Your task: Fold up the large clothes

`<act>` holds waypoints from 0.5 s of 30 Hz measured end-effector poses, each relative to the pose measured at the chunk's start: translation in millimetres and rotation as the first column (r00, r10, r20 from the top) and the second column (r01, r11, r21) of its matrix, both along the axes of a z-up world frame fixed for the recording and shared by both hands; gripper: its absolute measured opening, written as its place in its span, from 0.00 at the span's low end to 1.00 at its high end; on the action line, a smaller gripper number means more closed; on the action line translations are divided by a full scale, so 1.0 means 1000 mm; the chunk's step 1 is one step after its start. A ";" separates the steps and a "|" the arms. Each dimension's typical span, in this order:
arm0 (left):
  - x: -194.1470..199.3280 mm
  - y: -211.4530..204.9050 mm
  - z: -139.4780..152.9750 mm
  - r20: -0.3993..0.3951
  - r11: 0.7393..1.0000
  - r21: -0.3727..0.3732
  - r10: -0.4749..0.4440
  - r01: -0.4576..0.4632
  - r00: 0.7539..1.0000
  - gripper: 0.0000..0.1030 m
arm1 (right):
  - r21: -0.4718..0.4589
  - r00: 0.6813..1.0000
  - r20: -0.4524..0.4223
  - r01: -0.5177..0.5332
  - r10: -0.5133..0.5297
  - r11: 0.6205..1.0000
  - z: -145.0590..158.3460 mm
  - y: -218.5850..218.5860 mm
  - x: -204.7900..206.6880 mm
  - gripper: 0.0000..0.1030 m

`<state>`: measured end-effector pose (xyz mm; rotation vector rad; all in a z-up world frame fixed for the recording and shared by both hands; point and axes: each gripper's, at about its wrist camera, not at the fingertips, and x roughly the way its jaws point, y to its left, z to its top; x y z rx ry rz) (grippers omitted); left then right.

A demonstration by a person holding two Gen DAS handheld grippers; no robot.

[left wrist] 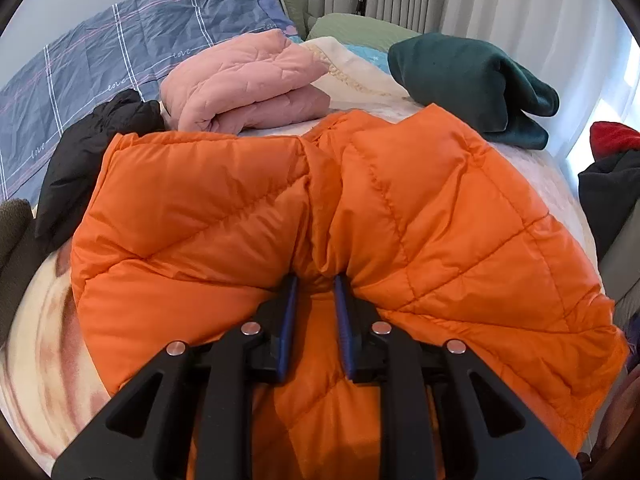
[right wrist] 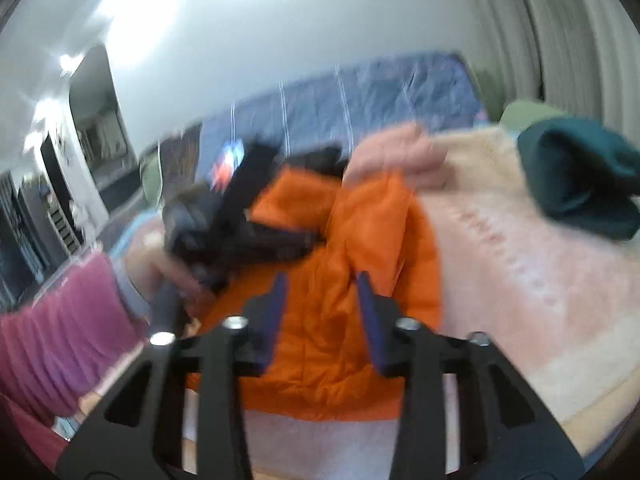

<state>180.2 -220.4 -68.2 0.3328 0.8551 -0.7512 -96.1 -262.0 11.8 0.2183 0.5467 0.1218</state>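
on bed (left wrist: 532, 184), left gripper (left wrist: 316, 280) pinching orange jacket (left wrist: 420, 216)

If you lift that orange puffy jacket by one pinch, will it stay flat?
Probably not. The orange jacket bunches around the left gripper, so it looks floppy and would likely sag. Its puffy quilting suggests it is light. The smooth shell may be slippery.

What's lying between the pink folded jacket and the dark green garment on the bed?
In the left wrist view, only cream bedding lies between the pink jacket and green garment.
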 end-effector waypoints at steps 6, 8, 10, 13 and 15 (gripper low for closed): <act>-0.001 0.007 -0.005 0.038 0.998 -0.055 0.005 -0.003 0.999 0.21 | 0.037 0.978 -0.176 0.116 -0.108 0.993 -0.072 -0.019 0.040 0.22; -0.001 0.009 -0.008 0.051 0.998 -0.069 0.009 -0.006 0.999 0.21 | -0.001 0.974 -0.193 0.117 -0.115 0.993 -0.071 -0.013 0.043 0.22; -0.001 0.012 -0.008 0.049 0.996 -0.086 0.014 -0.010 0.999 0.21 | -0.039 0.973 -0.201 0.105 -0.110 0.994 -0.072 -0.009 0.046 0.22; -0.001 0.024 0.000 0.051 0.993 -0.117 0.018 -0.012 0.999 0.21 | -0.045 0.971 -0.213 0.097 -0.105 0.994 -0.072 -0.007 0.048 0.22; 0.001 0.037 0.010 0.043 0.988 -0.154 0.037 -0.030 0.998 0.21 | -0.049 0.971 -0.214 0.093 -0.102 0.994 -0.078 -0.016 0.056 0.23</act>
